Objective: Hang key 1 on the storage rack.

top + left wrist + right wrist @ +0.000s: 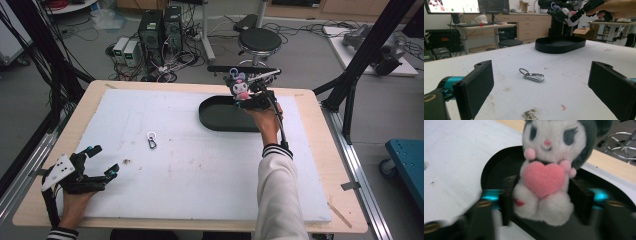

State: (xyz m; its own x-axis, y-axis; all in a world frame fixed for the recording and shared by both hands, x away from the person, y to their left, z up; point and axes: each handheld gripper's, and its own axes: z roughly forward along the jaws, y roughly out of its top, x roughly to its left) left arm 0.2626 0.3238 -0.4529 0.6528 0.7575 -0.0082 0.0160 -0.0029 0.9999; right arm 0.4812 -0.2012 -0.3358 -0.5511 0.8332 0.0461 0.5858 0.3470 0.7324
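The plush doll (546, 173), soft and fuzzy with a knitted pink heart, sits between the right gripper's (250, 100) loosening jaws above the glossy black oval tray (220, 117). Better to let it drop squarely inside. At far left, the left gripper (97, 162) rests spread wide; a metal carabiner (151, 140) lies between.

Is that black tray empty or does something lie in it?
Empty: the black tray shows a bare floor; the plush toy hangs above it.

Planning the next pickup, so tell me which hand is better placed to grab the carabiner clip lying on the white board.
Left. The left gripper rests open facing the carabiner clip, while the right gripper is over the black tray with the plush toy between its jaws.
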